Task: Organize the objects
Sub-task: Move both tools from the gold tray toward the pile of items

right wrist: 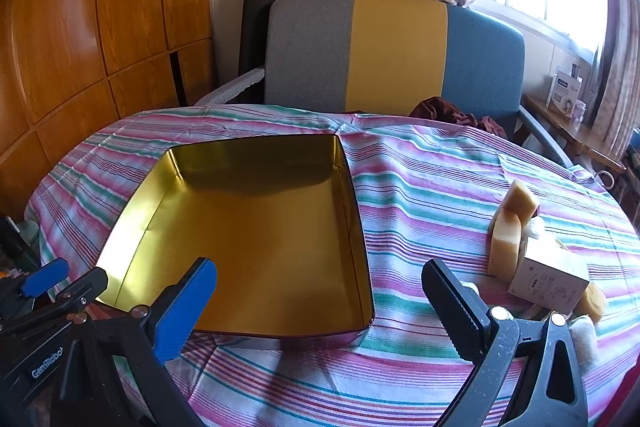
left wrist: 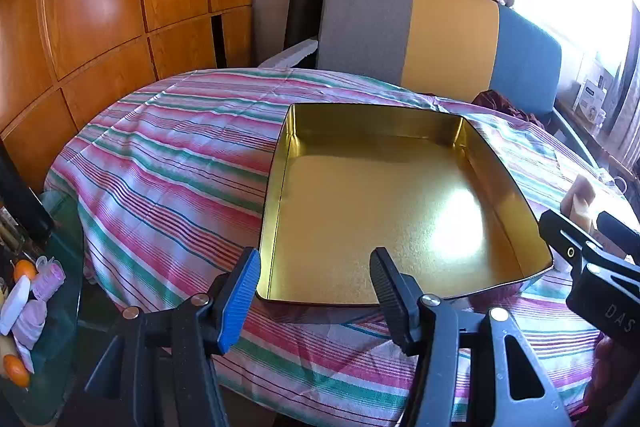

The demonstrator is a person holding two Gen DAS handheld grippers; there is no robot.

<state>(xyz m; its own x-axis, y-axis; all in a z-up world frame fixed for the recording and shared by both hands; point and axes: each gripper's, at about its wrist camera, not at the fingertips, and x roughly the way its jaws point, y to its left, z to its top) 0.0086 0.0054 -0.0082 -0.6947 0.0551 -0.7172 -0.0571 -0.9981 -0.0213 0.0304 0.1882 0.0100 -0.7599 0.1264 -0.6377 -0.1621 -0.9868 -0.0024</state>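
Observation:
An empty gold metal tin sits open on the striped tablecloth; it also shows in the right wrist view. My left gripper is open and empty, hovering at the tin's near edge. My right gripper is open and empty, over the tin's near right corner. To the right lie beige sponge blocks, a small white box and another sponge piece. In the left wrist view a sponge shows behind the right gripper's body.
A grey, yellow and blue chair stands behind the round table. Wooden cabinets fill the left. A glass side table at lower left holds small oranges and packets. A dark red cloth lies on the chair seat.

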